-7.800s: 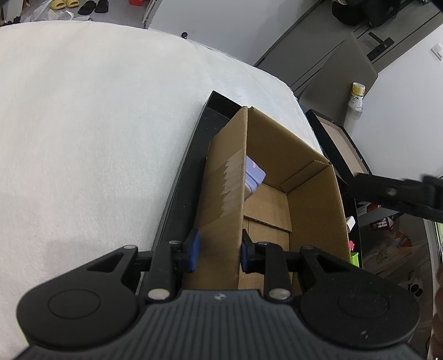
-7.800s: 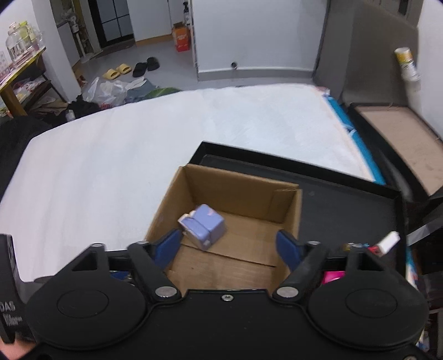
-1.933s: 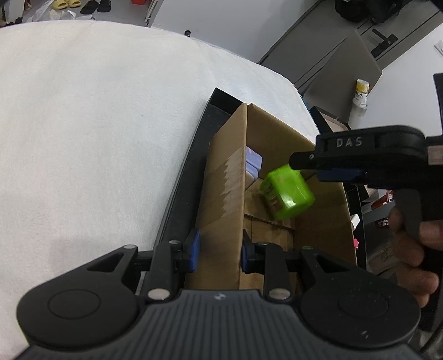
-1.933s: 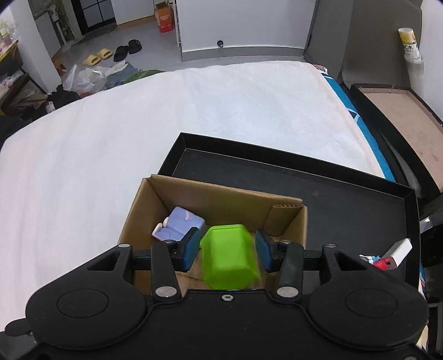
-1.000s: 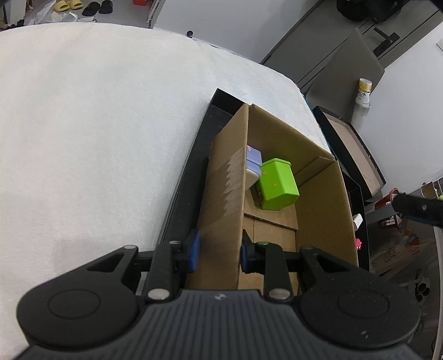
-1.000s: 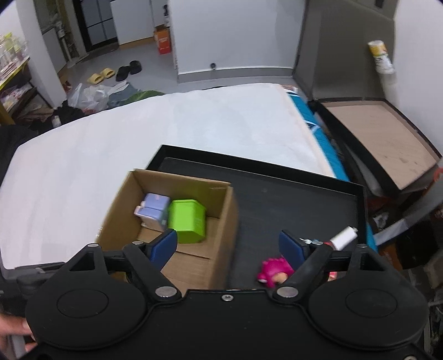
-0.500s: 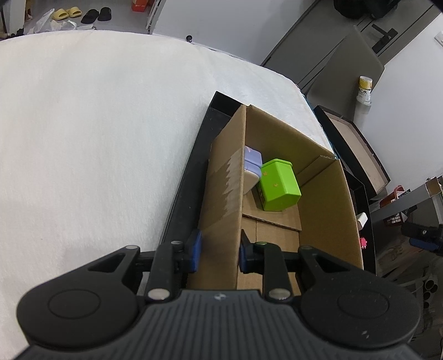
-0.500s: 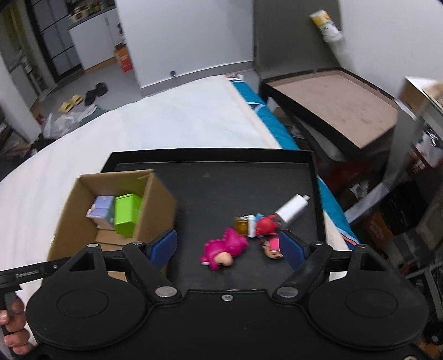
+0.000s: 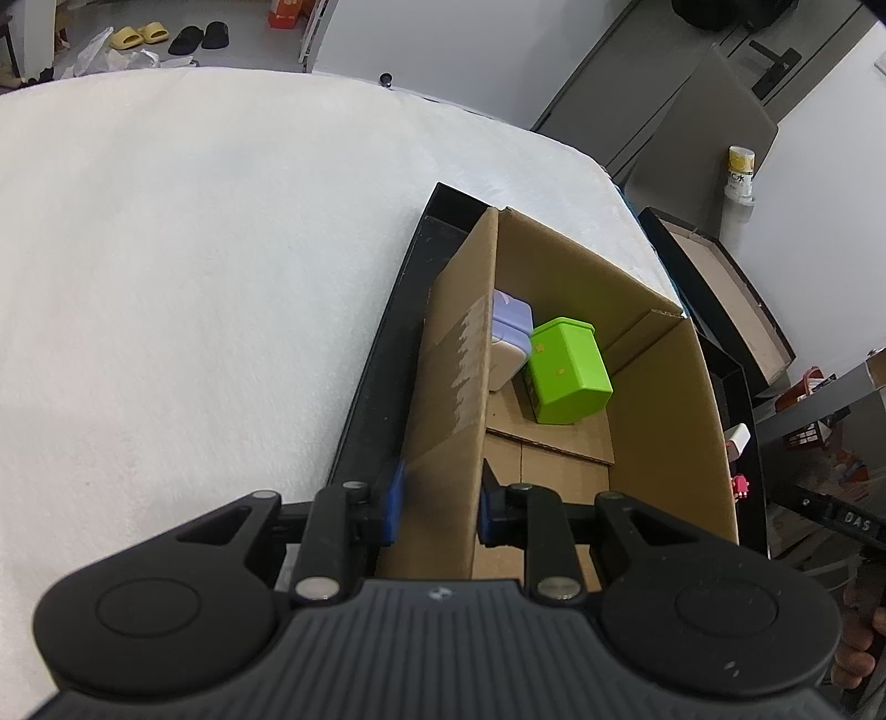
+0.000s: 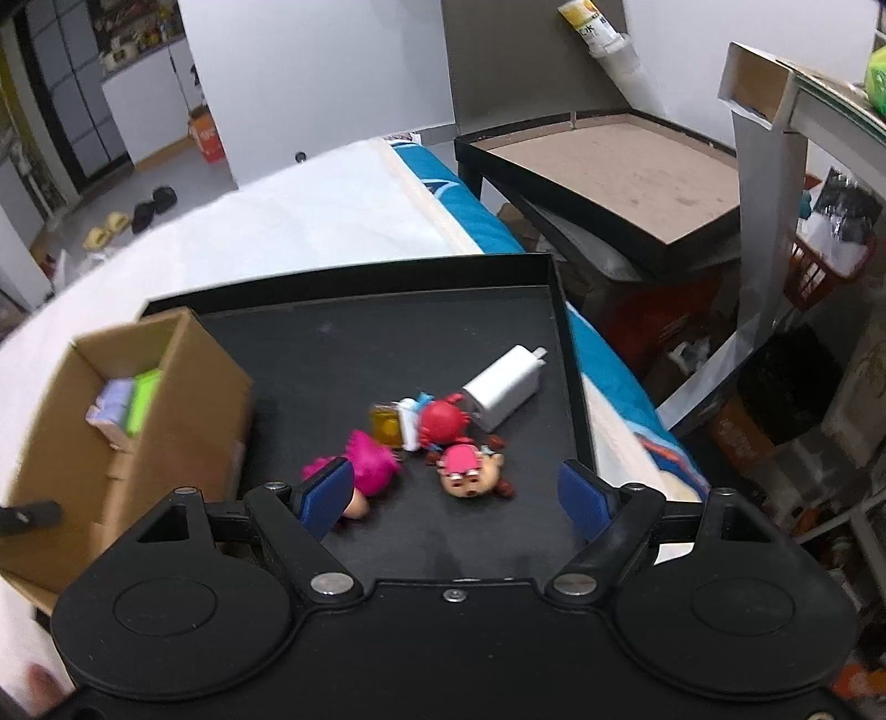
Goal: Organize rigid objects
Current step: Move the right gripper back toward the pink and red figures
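Observation:
My left gripper [image 9: 440, 501] is shut on the near left wall of the cardboard box [image 9: 459, 387], which stands in a black tray [image 9: 382, 354]. Inside the box lie a green tin [image 9: 567, 371] and a lilac box [image 9: 506, 338]. In the right wrist view my right gripper [image 10: 457, 493] hangs open over the tray [image 10: 354, 343], nothing between its pads. Just beyond its fingertips lie a pink-capped doll head [image 10: 468, 471], a magenta figure [image 10: 365, 459], a red crab toy [image 10: 443, 421], a small amber block [image 10: 386, 423] and a white charger [image 10: 504, 387]. The cardboard box [image 10: 166, 410] sits to the left.
The tray rests on a white bed [image 9: 183, 266] with a blue mattress edge [image 10: 482, 227]. A low black-framed table [image 10: 614, 166] stands beyond it. Cluttered shelves and a dark bin [image 10: 792, 382] crowd the right. Shoes [image 9: 199, 36] lie on the far floor.
My right gripper, open after dropping the green tin in the box, has swung right and down to hang over the toys on the tray. The left gripper has stayed on the box wall.

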Demonstrator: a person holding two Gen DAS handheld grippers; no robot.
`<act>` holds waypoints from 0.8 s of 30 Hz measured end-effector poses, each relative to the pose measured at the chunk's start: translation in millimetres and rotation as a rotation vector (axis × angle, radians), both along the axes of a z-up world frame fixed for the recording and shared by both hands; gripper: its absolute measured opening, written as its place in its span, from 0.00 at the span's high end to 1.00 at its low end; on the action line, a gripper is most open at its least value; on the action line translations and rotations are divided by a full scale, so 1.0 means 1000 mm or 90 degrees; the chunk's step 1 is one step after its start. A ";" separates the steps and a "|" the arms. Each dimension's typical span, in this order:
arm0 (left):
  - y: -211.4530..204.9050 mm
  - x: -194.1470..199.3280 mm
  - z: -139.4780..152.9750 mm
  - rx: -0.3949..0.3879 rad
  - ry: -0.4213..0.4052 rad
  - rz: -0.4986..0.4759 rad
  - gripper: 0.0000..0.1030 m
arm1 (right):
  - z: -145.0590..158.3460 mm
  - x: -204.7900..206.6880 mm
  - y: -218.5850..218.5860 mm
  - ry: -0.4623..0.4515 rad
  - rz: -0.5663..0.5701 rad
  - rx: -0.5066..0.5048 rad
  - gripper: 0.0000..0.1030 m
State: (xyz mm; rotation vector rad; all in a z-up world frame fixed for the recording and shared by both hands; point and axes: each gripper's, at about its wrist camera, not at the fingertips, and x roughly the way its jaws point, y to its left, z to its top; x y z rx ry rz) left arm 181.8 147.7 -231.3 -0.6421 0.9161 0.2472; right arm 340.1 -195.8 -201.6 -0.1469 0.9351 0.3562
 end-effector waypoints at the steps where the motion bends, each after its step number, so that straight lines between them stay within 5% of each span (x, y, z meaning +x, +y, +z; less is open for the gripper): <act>1: 0.000 0.001 0.000 0.001 0.001 0.001 0.77 | -0.003 0.000 0.000 -0.010 0.008 -0.010 0.22; 13: 0.000 0.009 -0.003 0.006 0.011 0.012 0.77 | -0.039 0.019 0.003 -0.002 0.039 -0.045 0.26; 24: 0.000 0.011 -0.005 0.005 0.017 0.016 0.77 | -0.061 0.029 0.010 0.015 0.063 -0.070 0.47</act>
